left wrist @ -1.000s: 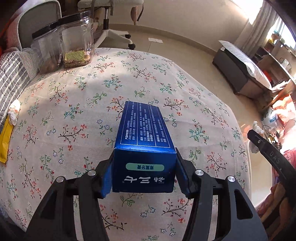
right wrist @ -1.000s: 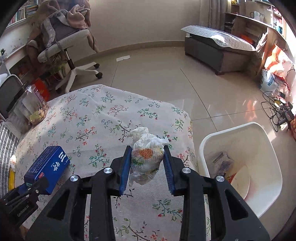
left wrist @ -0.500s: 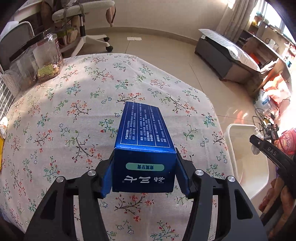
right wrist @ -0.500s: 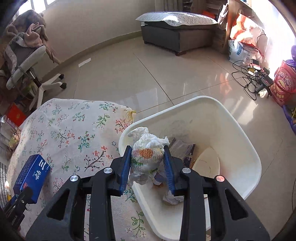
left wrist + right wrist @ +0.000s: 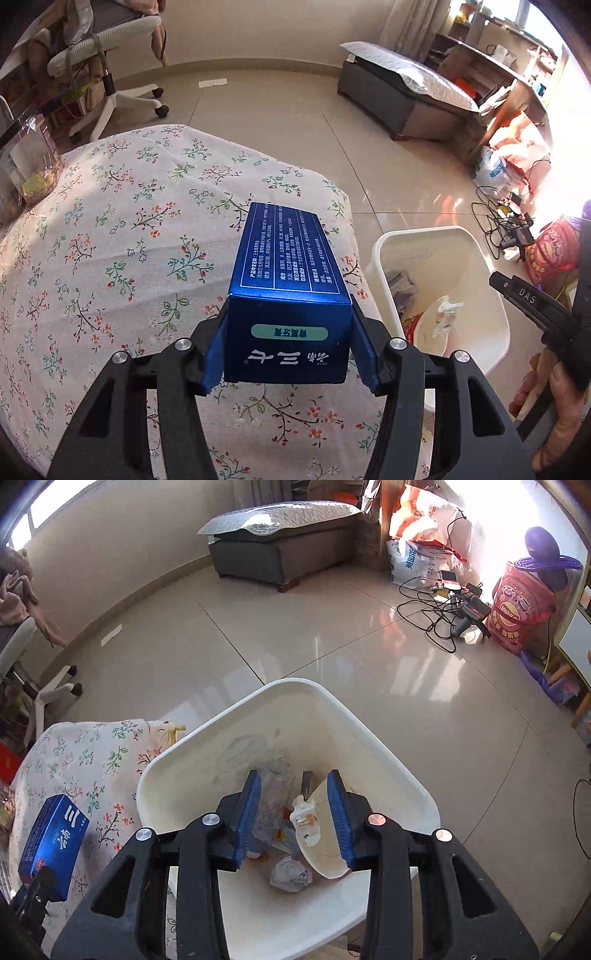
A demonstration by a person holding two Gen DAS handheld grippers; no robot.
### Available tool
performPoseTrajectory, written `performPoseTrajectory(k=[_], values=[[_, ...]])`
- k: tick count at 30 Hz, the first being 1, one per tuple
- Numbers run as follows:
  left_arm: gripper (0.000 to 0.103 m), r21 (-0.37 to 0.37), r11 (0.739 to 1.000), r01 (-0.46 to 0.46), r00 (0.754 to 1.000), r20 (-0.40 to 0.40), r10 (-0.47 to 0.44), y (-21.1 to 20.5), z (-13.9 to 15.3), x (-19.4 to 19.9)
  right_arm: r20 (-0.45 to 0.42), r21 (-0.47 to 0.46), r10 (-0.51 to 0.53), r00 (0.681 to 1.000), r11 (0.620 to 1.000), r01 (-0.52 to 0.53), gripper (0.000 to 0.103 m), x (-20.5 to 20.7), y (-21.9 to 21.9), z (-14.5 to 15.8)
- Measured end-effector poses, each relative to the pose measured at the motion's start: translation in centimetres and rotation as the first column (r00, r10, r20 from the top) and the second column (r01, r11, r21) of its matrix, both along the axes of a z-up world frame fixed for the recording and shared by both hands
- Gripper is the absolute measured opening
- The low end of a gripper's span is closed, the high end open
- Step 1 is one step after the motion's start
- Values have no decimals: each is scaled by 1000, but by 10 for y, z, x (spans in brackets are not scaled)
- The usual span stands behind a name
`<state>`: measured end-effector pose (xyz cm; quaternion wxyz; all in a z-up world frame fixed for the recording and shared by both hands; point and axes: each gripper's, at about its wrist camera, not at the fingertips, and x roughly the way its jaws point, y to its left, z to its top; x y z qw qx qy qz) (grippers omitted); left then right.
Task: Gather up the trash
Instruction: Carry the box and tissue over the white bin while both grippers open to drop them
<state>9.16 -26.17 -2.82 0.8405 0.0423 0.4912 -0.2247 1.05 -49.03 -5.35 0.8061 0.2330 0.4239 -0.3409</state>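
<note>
My left gripper point(image 5: 288, 354) is shut on a blue toothpaste box point(image 5: 288, 295) and holds it above the floral tablecloth point(image 5: 110, 229), near the table's right edge. The box also shows in the right wrist view point(image 5: 51, 845). My right gripper point(image 5: 293, 812) is open and empty above the white trash bin point(image 5: 369, 723). A crumpled tissue wad point(image 5: 306, 819) lies inside the bin below it, among other scraps and a white plate point(image 5: 325, 856). In the left wrist view the bin point(image 5: 480, 258) stands on the floor right of the table, with the wad point(image 5: 445, 312) in it.
A clear jar point(image 5: 29, 162) stands at the table's far left. An office chair point(image 5: 107, 62) and a grey bench point(image 5: 399, 96) stand on the tiled floor. Cables point(image 5: 439, 616), bags and a red chip tub point(image 5: 517, 609) lie to the right.
My right gripper moved over the bin, opened and let the tissue wad fall in. My left gripper carried the blue box rightward toward the bin.
</note>
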Motion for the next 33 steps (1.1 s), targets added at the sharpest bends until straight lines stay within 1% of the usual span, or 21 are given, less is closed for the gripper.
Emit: performPoseTrajectory(k=[1, 2, 4, 6, 7, 9, 10, 12, 15, 19, 23, 28, 30, 33], values=[[56, -6, 1000, 12, 1000, -1, -12, -7, 1, -1, 5, -1, -11, 1000, 1000, 11, 49, -3, -2, 1], [56, -12, 1000, 26, 1000, -3, -26, -14, 2, -2, 10, -1, -25, 1000, 1000, 25, 58, -6, -5, 3], [56, -17, 998, 53, 999, -2, -53, -28, 4, -6, 20, -4, -48, 999, 999, 48, 64, -11, -10, 6], [56, -18, 996, 82, 997, 6, -82, -43, 6, -11, 33, -13, -73, 997, 997, 73, 75, -18, -15, 11], [56, -18, 995, 96, 995, 10, -96, -50, 8, -13, 40, -20, -85, 996, 996, 86, 78, -22, -17, 14], [56, -21, 992, 122, 992, 16, -122, -63, 10, -17, 56, -47, -120, 991, 991, 122, 89, -29, -21, 20], [56, -21, 991, 135, 991, 18, -134, -69, 11, -19, 64, -61, -139, 988, 988, 143, 90, -33, -23, 24], [56, -23, 987, 158, 987, 19, -158, -81, 12, -23, 77, -73, -171, 982, 982, 177, 92, -39, -29, 29], [56, -26, 981, 190, 982, 15, -190, -98, 12, -29, 91, -62, -208, 974, 975, 214, 94, -49, -38, 32], [56, -24, 973, 231, 973, 11, -231, -116, 10, -38, 114, -62, -237, 965, 967, 245, 94, -58, -45, 36], [56, -27, 963, 266, 964, -11, -267, -128, 5, -45, 133, -58, -268, 954, 959, 277, 95, -66, -51, 39], [59, -35, 955, 293, 955, -41, -295, -134, -1, -49, 133, -45, -292, 947, 953, 300, 95, -70, -58, 37], [65, -41, 958, 282, 957, -51, -284, -132, -2, -47, 130, -42, -292, 947, 953, 300, 95, -69, -58, 36], [66, -44, 963, 267, 962, -54, -269, -125, -2, -44, 125, -47, -277, 953, 957, 285, 95, -64, -54, 35]])
